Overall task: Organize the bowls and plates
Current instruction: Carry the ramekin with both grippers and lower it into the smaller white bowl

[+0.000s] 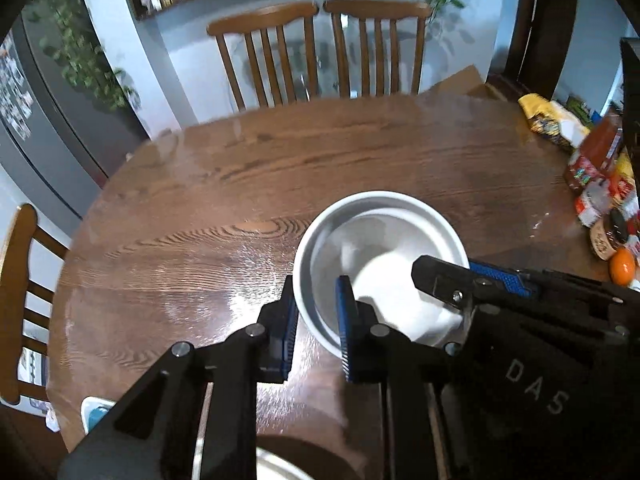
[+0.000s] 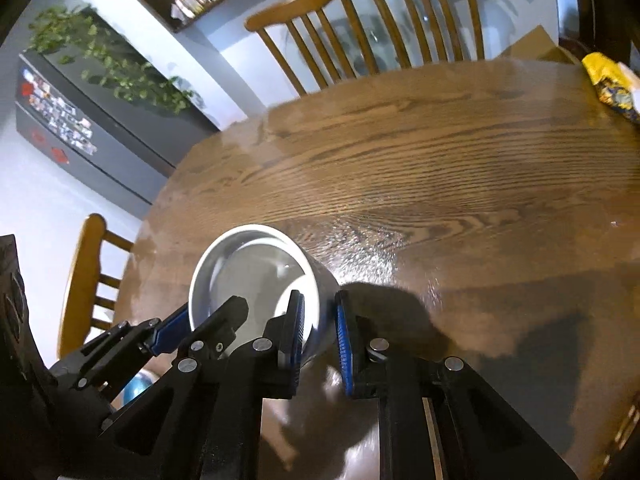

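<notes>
Two grippers meet on one white round ceramic bowl (image 1: 380,264) standing on the brown wood-grain tabletop (image 1: 240,184). The left gripper (image 1: 318,320) straddles the bowl's near-left wall, its jaws clamped with one blue pad outside and one inside. The right gripper (image 2: 320,334) does likewise on the bowl's opposite wall, jaws closed on the rim. Right of the jaws, near the tabletop's edge, lie coloured food packets (image 1: 596,172) and an orange fruit (image 1: 622,266).
</notes>
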{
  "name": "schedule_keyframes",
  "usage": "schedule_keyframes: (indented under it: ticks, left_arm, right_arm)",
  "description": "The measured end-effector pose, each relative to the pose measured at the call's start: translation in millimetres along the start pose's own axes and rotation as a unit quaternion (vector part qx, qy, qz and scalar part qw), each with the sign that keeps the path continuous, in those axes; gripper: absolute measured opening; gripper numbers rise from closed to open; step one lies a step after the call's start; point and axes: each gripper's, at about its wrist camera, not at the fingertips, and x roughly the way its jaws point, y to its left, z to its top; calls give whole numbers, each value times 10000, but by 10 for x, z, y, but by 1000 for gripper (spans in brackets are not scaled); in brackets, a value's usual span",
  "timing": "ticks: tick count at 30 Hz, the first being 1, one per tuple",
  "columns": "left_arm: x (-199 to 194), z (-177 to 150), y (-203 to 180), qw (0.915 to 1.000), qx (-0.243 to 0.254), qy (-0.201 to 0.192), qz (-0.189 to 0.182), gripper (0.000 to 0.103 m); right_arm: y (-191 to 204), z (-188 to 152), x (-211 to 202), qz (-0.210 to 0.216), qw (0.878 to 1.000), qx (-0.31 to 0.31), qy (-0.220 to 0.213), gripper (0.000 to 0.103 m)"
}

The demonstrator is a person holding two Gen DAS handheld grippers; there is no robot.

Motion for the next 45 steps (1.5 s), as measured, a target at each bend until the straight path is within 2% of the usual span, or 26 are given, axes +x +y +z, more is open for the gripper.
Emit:
schedule_keyframes:
  ticks: [2, 10, 20, 30, 33, 45]
  left_arm:
    - [-214, -80, -24, 9997, 76, -225, 70, 16]
    - [-783, -415, -46, 9974, 148, -692, 165, 16]
    - [-1232, -797, 3, 9947, 60, -1001, 232, 16]
    - [-1336, -1053, 247, 9958, -221, -840, 303, 16]
    - [-1295, -1127, 357, 9963, -321, -717, 348, 16]
    - [-775, -1402, 695, 9962, -851, 111, 142, 16]
  right_arm:
    - [48, -85, -183, 35, 9999, -50, -126, 18]
    - [275, -473, -670, 134, 9988, -189, -435, 17]
    - [499, -937, -1037, 319, 9972, -358, -581, 18]
    - [746, -1176, -1024, 376, 9965, -601, -447, 18]
    - [875, -1233, -904, 431, 9961, -717, -270, 18]
    - [974, -1349, -297, 337, 9953, -793, 431, 18]
